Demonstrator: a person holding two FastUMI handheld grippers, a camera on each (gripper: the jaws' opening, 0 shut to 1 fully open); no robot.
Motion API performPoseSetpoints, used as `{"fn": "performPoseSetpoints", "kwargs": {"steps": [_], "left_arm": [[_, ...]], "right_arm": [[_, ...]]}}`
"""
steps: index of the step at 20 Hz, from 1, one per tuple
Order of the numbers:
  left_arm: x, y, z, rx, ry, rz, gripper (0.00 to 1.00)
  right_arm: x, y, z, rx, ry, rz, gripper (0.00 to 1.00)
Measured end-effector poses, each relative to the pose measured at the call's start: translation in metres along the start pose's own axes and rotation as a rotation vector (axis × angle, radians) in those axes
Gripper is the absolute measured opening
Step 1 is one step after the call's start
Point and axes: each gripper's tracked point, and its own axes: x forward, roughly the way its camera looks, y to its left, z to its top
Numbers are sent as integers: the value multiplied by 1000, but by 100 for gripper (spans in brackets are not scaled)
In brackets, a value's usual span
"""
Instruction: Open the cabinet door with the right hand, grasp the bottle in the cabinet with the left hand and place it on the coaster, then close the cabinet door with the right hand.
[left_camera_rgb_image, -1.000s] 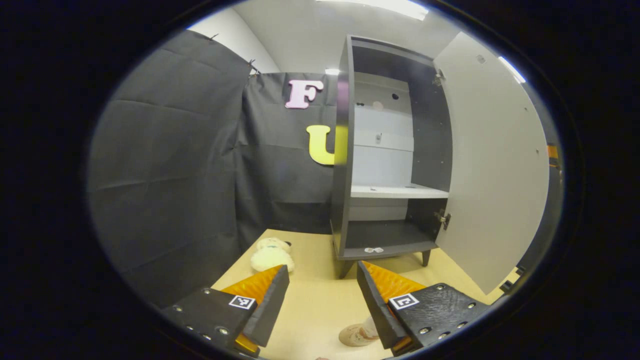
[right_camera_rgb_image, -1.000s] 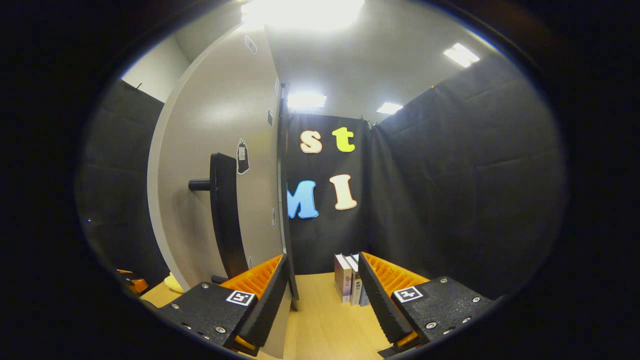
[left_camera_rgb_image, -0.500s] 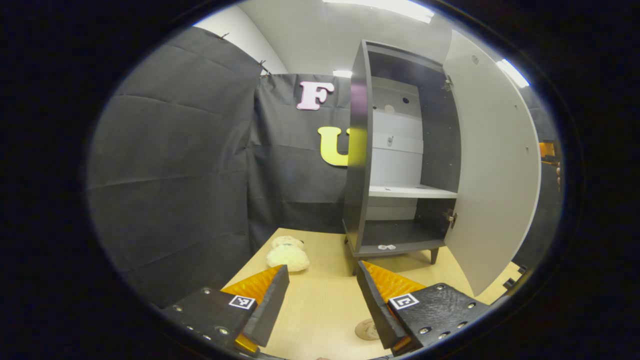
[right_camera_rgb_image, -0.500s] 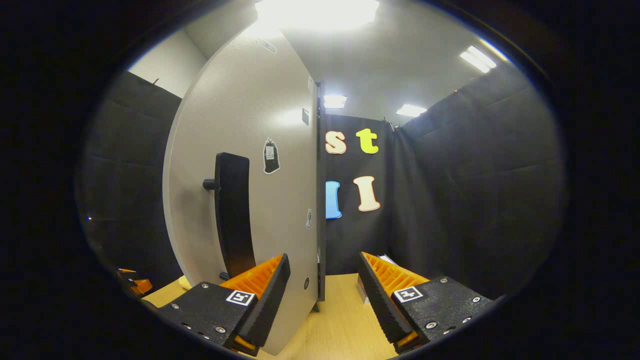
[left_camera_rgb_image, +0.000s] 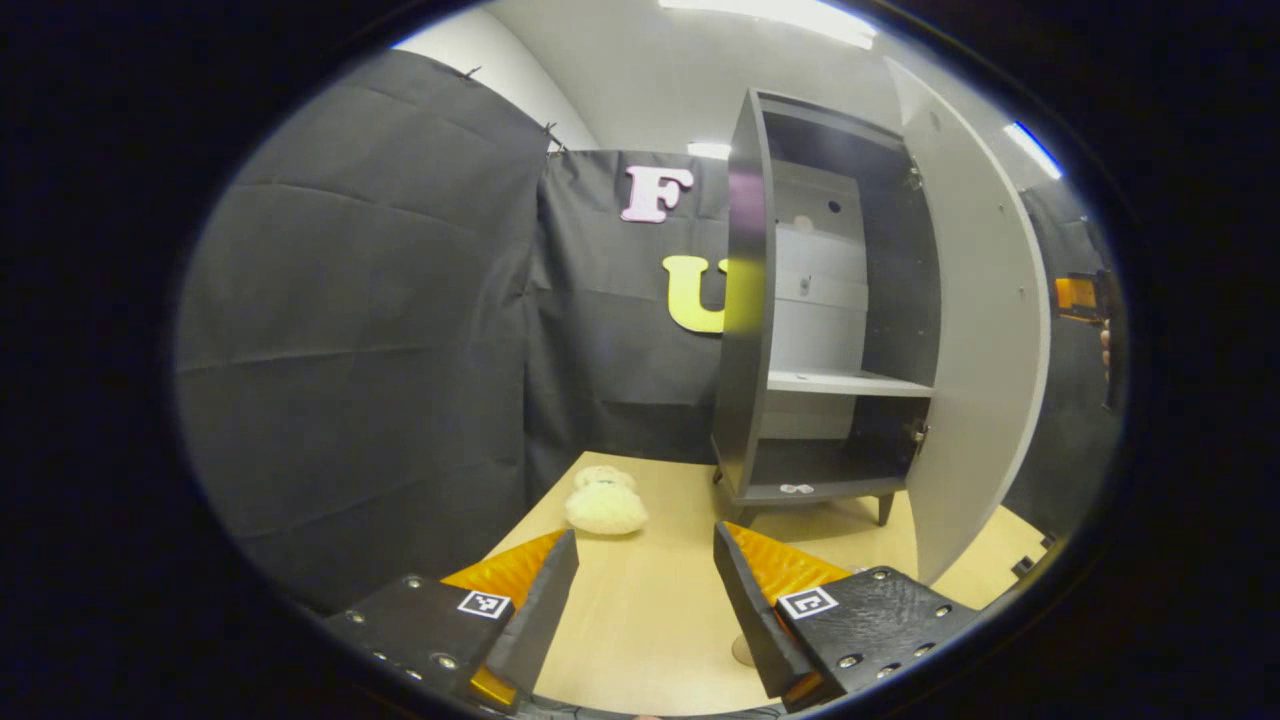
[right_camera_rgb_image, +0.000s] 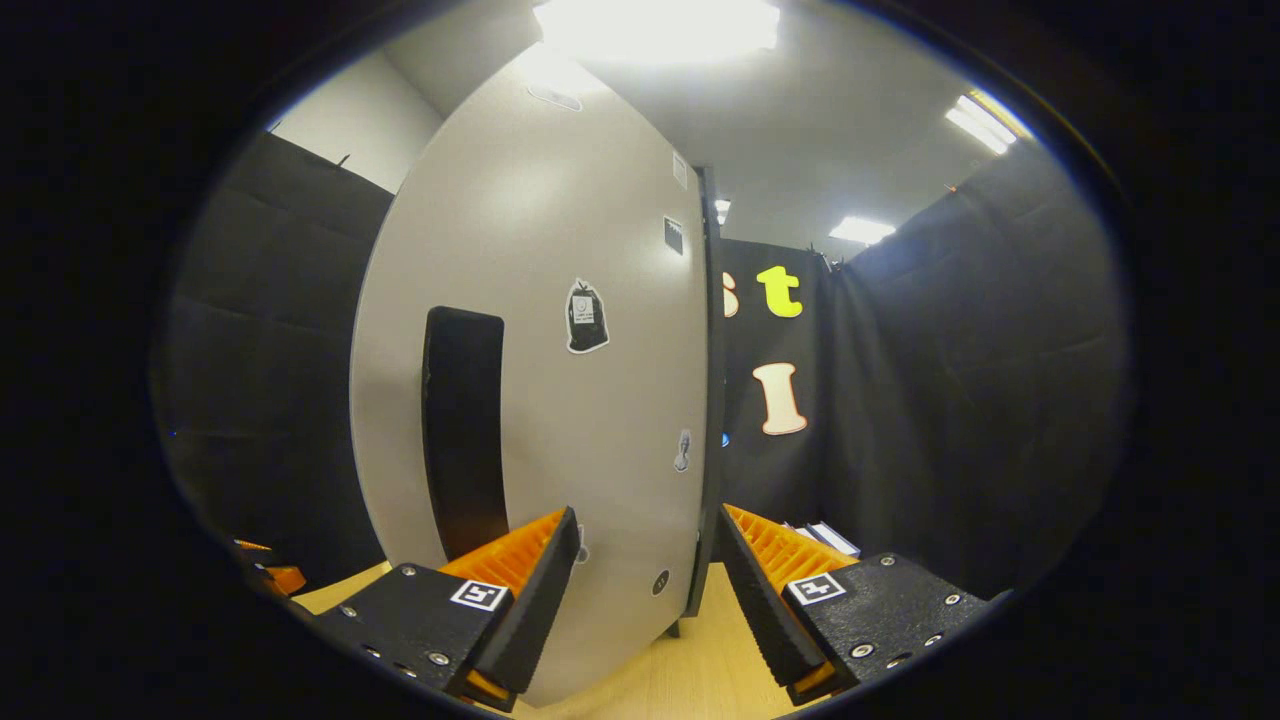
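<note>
Cabinet (left_camera_rgb_image: 745, 330), dark-sided and standing on short legs at the far side of the wooden table (left_camera_rgb_image: 640, 600), its door (left_camera_rgb_image: 975, 350) swung partly open to the right. Inside, a pale shelf (left_camera_rgb_image: 845, 382) and a dark bottom compartment (left_camera_rgb_image: 810, 465); two small pale items lie at the bottom compartment's front edge, too small to identify. Left gripper (left_camera_rgb_image: 640, 590), jaws spread and holding nothing, above the table near a round coaster (left_camera_rgb_image: 742, 650) partly hidden by one finger. A white plush toy (left_camera_rgb_image: 605, 505) lies left of the cabinet. Right gripper (right_camera_rgb_image: 645, 585), jaws spread, faces the door's outer side just beside its dark vertical handle (right_camera_rgb_image: 462, 425).
</note>
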Motion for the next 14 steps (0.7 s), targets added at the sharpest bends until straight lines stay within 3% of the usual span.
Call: {"fn": "performPoseSetpoints", "kwargs": {"steps": [6, 14], "left_arm": [[-4, 5, 3, 5, -14, 33, 85], [-10, 7, 16, 18, -57, 4, 85]], "right_arm": [[26, 39, -2, -29, -8, 71, 87], [26, 39, -22, -23, 21, 9, 94]]}}
